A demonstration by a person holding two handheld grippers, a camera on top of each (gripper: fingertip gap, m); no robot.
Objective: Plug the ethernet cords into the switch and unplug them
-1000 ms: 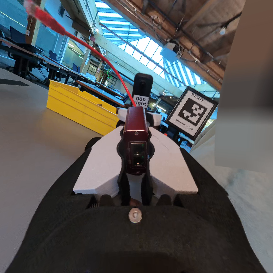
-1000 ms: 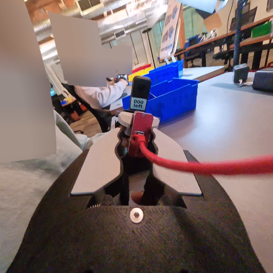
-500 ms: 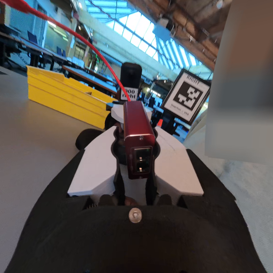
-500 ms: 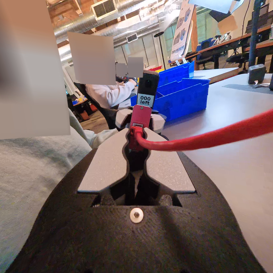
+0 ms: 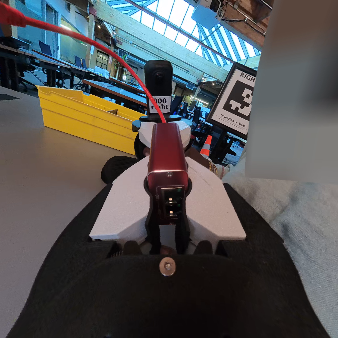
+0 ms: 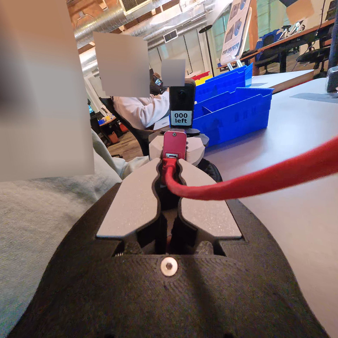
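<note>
The left gripper (image 5: 167, 192) is closed tight on the dark red switch (image 5: 167, 175), holding it steady above the tabletop (image 5: 45, 182). Its two near ports are empty. The right gripper (image 6: 169, 171) is squeezed shut on the red cord's plug (image 6: 169, 164), which sits in the switch's far end, so it can push or pull. The red cord (image 6: 256, 181) bends away to the side.

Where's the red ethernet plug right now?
In the right wrist view, the red plug sits centre frame, seated in the near end of the red switch and pinched by the right gripper; the left gripper holds the switch's other end.
</note>
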